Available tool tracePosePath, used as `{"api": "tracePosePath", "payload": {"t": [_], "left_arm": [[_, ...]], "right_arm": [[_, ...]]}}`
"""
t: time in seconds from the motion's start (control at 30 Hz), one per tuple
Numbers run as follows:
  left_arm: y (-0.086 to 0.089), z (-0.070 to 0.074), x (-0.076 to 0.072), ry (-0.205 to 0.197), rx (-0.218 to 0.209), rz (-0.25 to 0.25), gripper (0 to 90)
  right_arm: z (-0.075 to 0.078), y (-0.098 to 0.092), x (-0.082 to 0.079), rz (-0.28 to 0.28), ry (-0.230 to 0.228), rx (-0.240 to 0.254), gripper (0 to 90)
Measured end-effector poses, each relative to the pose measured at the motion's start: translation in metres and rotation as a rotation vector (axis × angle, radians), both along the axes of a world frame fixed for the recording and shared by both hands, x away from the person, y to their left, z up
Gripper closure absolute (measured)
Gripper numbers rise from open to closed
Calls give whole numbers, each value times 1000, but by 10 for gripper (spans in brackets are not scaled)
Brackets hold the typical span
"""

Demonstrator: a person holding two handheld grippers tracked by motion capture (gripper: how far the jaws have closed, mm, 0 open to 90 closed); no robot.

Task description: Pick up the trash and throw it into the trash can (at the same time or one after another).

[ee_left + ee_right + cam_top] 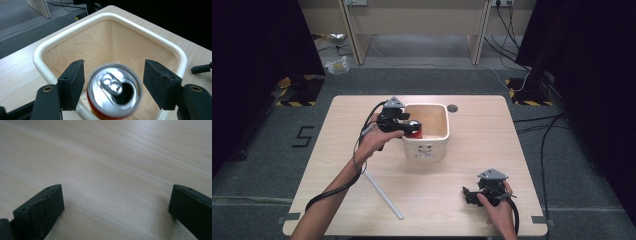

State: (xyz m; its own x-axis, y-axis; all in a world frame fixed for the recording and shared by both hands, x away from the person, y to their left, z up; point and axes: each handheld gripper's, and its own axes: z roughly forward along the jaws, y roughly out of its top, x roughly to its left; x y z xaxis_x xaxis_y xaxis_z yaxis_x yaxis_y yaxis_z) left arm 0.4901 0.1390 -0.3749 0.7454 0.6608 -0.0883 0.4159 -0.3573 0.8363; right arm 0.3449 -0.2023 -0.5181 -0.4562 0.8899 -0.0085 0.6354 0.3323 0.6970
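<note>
A red drinks can [114, 92] with a silver, opened top sits between the jaws of my left gripper [113, 75], just above the near rim of a cream plastic bin [75, 27]. The can looks blurred, and a narrow gap shows between it and each black pad [72, 82], so the gripper is open. In the high view the left gripper [410, 126] hovers at the bin's [426, 150] left rim with the can [415, 131] at its tip. My right gripper [469, 195] lies near the table's front right, open [116, 202] over bare wood with nothing between the jaws.
A thin white rod [383, 196] lies slanted on the table in front of the bin. A round cable hole [452, 108] sits by the far edge. Cables and desk legs are on the floor beyond the table.
</note>
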Motion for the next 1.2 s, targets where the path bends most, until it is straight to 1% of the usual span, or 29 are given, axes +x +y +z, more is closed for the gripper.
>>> {"api": "tracePosePath", "payload": {"t": [0.37,0.4,0.47,0.5,0.57,0.63,0.9,0.93,0.97,1.0,1.2], "left_arm": [[11,7,-9,-8,-14,14,320],[16,9,-12,-6,-21,18,312],[18,9,-12,-5,-23,18,302],[22,10,-15,-1,-31,23,298],[25,10,-16,3,-35,25,291],[33,11,-20,9,-51,33,284],[53,14,-30,5,-85,50,274],[57,15,-32,3,-87,56,274],[57,15,-32,3,-87,56,273],[62,15,-36,0,-87,61,273],[74,11,-45,-2,-98,77,273]], "right_arm": [[0,0,0,1,0,-1,2],[0,0,0,1,-1,-2,2],[0,0,0,1,0,-2,2],[0,0,0,1,0,-2,2],[0,0,0,1,0,-2,2],[0,0,0,1,0,-2,2],[0,0,0,1,0,-2,2],[0,0,0,1,-1,-2,2],[0,0,0,1,-1,-2,2],[0,0,0,1,0,-1,2],[0,0,0,1,1,-2,2]]}}
